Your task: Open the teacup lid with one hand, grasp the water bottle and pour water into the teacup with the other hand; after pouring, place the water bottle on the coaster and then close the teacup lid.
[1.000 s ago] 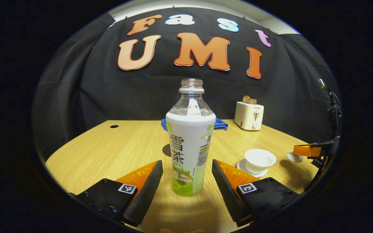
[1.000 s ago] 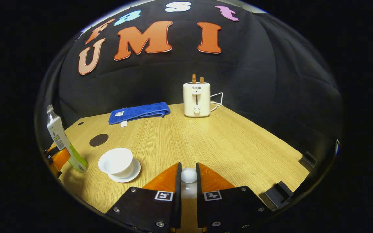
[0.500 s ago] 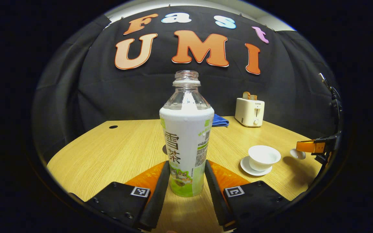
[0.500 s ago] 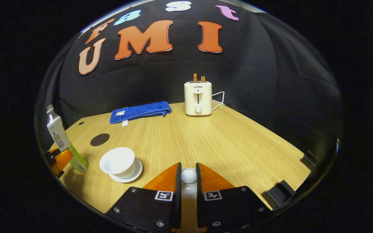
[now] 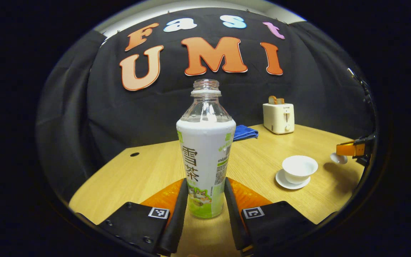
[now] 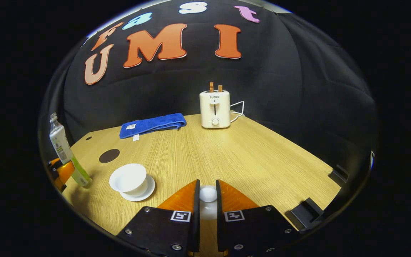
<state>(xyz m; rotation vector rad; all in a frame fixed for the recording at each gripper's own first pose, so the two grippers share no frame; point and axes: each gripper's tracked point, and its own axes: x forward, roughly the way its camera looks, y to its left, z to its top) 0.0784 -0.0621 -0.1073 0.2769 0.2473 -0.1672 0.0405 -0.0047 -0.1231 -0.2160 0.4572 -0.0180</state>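
We've got the left hand-held gripper (image 5: 205, 203) clamped on the water bottle (image 5: 205, 157), right hand-held gripper (image 6: 208, 200) pinching the lid (image 6: 208, 194) — next, carry and tilt over the open teacup (image 5: 299, 168).

Teacup (image 6: 128, 179) sat on its saucer (image 6: 147, 189) on the tabletop (image 6: 248, 160), coaster (image 6: 109, 155) just behind it. Towel (image 6: 152, 125) and toaster (image 6: 214, 109) were way at the back, toaster to the right.

Dim booth, warm overhead light on the table (image 6: 248, 157); soft shadows under cup (image 6: 128, 179) and bottle (image 5: 205, 150). Strong fisheye bending at the table's edges. Sharp focus, no glare.
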